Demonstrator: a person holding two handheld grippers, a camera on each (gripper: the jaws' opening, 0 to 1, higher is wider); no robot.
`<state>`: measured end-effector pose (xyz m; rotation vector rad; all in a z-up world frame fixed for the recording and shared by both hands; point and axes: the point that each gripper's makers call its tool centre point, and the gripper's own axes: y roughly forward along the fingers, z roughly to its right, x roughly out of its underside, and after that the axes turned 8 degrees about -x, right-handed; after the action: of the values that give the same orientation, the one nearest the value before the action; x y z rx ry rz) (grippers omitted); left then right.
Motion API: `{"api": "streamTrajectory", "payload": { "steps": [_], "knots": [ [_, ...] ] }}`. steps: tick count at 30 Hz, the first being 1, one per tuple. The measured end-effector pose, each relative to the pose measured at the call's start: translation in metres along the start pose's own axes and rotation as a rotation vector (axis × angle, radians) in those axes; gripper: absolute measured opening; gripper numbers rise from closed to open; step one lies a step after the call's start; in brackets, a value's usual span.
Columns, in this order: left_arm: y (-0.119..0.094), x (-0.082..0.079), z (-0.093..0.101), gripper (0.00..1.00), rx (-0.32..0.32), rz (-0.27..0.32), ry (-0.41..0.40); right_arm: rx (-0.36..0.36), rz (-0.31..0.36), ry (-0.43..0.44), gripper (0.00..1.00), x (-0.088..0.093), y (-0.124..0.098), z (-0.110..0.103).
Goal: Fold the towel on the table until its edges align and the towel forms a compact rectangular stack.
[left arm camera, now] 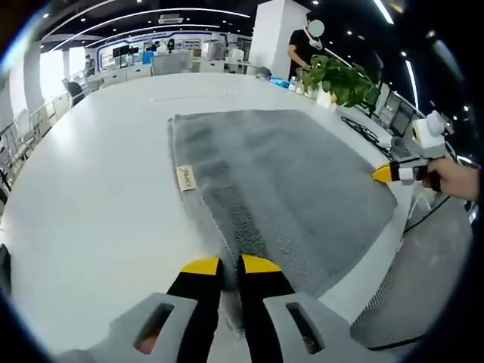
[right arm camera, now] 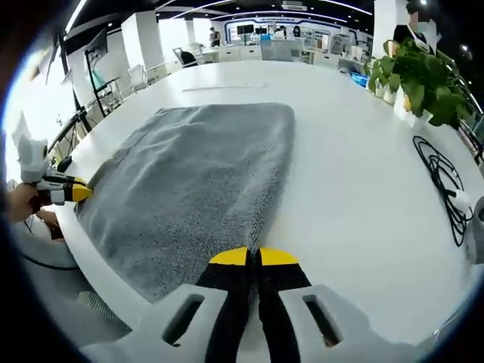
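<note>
A grey towel (left arm camera: pixel 295 178) lies spread flat on the white table (left arm camera: pixel 98 189), with a small cream label (left arm camera: pixel 186 178) on its long edge. My left gripper (left arm camera: pixel 231 265) is shut on the towel's near corner, the cloth pinched between its yellow-tipped jaws. In the right gripper view the same towel (right arm camera: pixel 189 174) stretches away from my right gripper (right arm camera: pixel 253 255), which is shut on another corner. Each gripper also shows in the other's view, at the towel's edge by the table rim: the right gripper (left arm camera: pixel 386 174) and the left gripper (right arm camera: pixel 79 191).
A potted plant (right arm camera: pixel 423 76) stands near the table's edge, with a black cable (right arm camera: pixel 446 185) coiled beside it. A person (left arm camera: pixel 306 45) stands beyond the far end of the table. The bare tabletop (right arm camera: pixel 355 189) lies beside the towel. Desks and chairs fill the room behind.
</note>
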<state>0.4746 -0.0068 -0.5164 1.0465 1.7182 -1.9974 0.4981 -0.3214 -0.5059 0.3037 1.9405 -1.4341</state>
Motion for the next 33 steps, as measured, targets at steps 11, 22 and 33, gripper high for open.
{"api": "streamTrajectory", "payload": {
  "steps": [11, 22, 33],
  "knots": [
    [-0.003, 0.002, 0.003, 0.08, -0.016, 0.014, 0.005, -0.002, 0.001, 0.017, 0.05, 0.003, -0.002, 0.001],
    [-0.008, -0.006, 0.001, 0.16, -0.017, 0.080, 0.033, -0.022, -0.058, 0.066, 0.21, 0.025, -0.013, -0.003],
    [-0.011, -0.023, 0.000, 0.22, -0.046, 0.143, 0.064, -0.037, -0.071, 0.141, 0.11, 0.039, -0.015, -0.016]
  ]
}}
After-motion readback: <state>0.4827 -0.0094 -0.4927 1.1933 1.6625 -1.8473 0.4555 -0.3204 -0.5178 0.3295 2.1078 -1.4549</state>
